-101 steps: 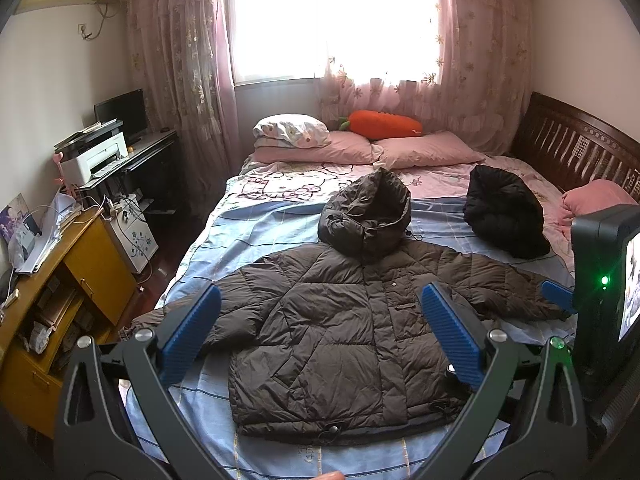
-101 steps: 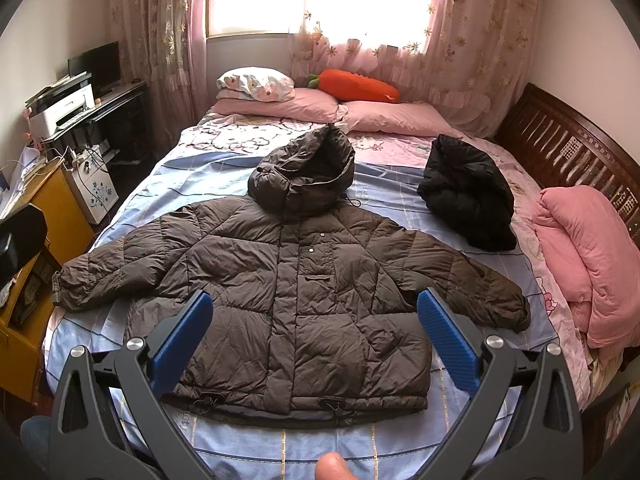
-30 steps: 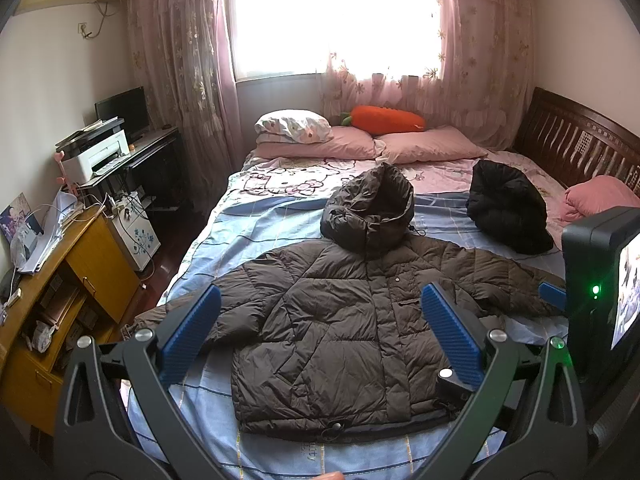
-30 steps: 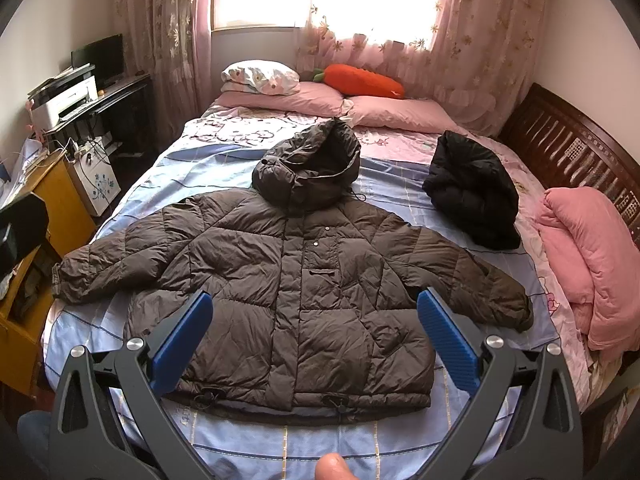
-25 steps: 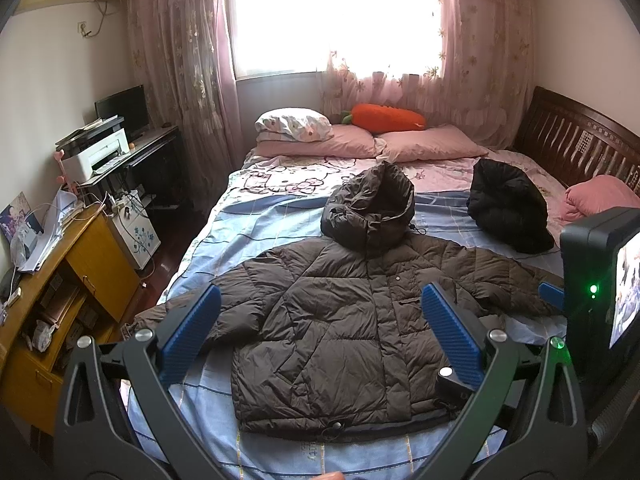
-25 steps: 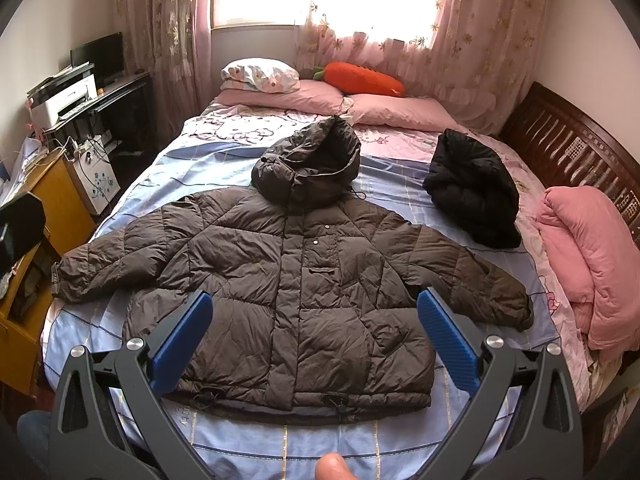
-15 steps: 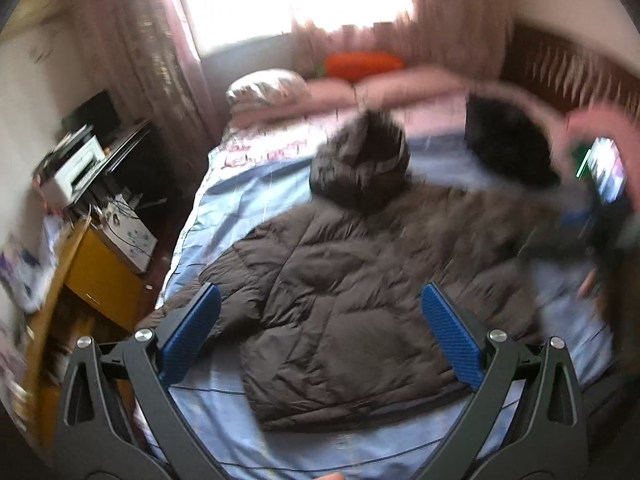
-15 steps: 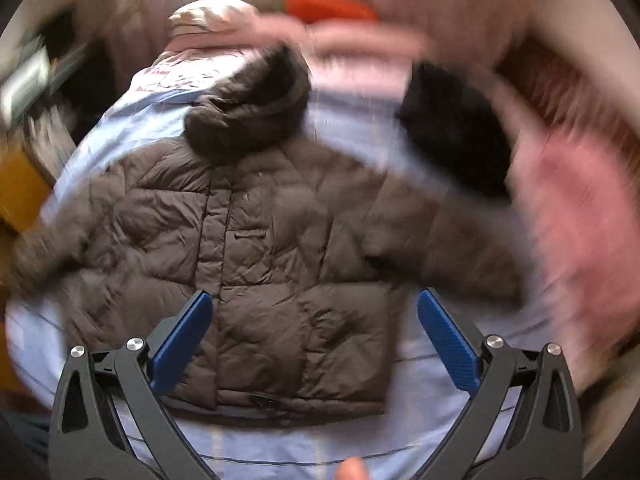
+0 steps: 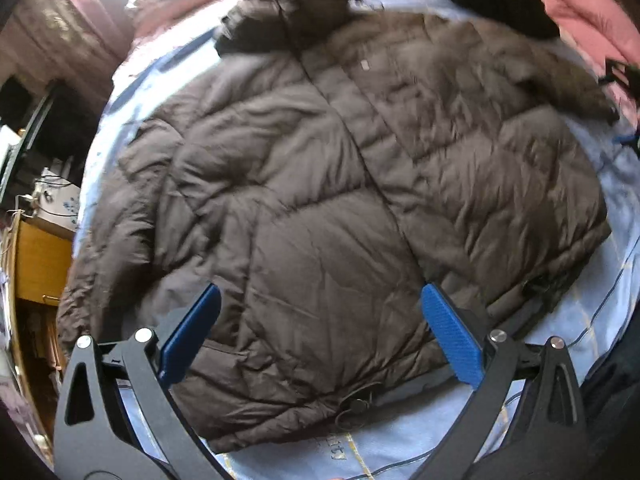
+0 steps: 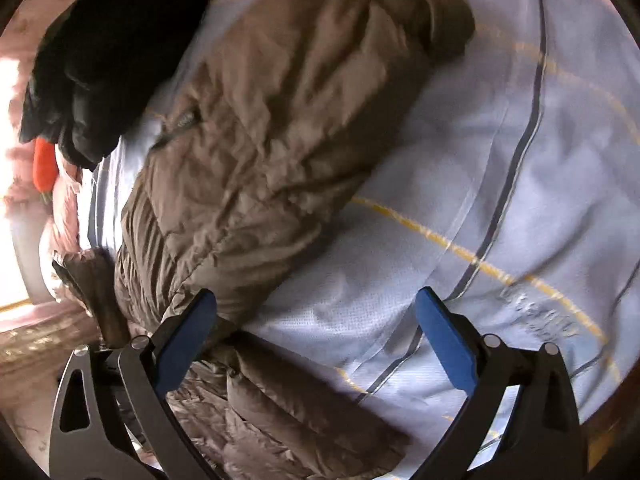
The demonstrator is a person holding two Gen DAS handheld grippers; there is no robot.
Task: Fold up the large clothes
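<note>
My left gripper was low over the bed, tilted down twd the brown puffer jacket, with its blue pads spread wide and nothing between them. The jacket lay flat, front side up, just ahead of and under this gripper; the hem w/ its drawcord was near below the pads, the hood at the far end. One sleeve ran down to the left of the tool, near a yellow cabinet.

My right gripper was rolled to the side, so the room looked turned in its view. It hung close above the blue striped sheet, fingers also wide apart and empty. The other jacket sleeve stretched away ahead of it, cuff at the far end. The left pad of this gripper was just beside the jacket fabric; I cannot tell if it touched. A black jacket lay farther off, beyond the sleeve to the left, w/ an orange carrot pillow past it. Both views were a bit blurred.
</note>
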